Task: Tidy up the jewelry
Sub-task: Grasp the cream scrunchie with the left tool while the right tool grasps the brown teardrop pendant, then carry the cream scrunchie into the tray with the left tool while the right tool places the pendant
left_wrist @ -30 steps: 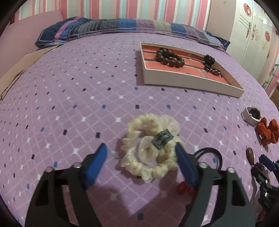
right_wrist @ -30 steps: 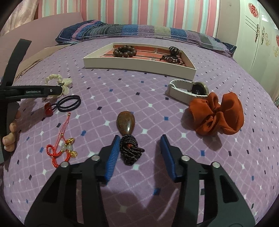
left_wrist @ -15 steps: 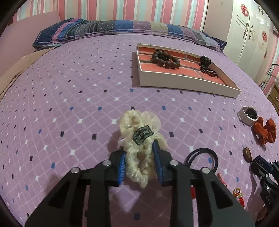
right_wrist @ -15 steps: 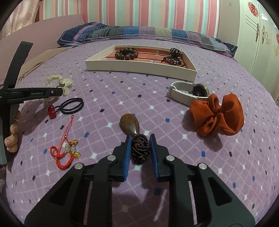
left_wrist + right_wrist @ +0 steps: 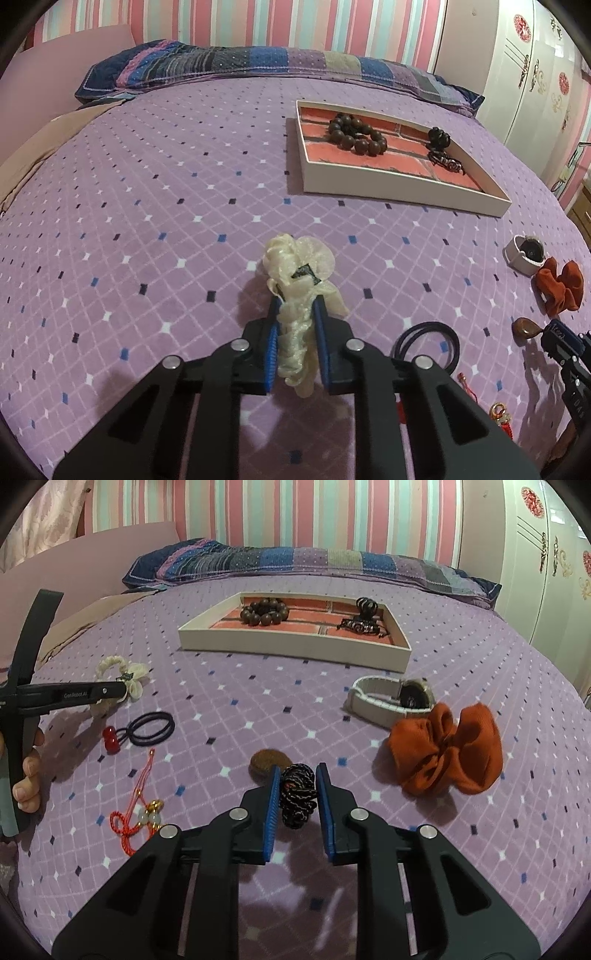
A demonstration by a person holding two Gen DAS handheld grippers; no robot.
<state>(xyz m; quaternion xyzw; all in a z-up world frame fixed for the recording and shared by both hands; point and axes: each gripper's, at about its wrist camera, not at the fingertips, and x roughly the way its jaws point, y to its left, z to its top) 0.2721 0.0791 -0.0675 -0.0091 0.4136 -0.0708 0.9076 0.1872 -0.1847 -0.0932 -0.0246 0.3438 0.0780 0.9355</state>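
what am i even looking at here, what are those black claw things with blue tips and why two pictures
No robot here: a person holds a two-finger gripper in each hand, and each gripper carries a fisheye camera looking along its fingers. One picture is from each.

The left gripper has just closed on a cream scrunchie. The right gripper has just closed on the black braided cord of a brown stone pendant.

Everything lies on a purple bedspread. Farther off, a white tray already holds a dark bead bracelet and a black hair claw. Loose nearby: a watch, an orange scrunchie, black hair ties and a red knotted charm.
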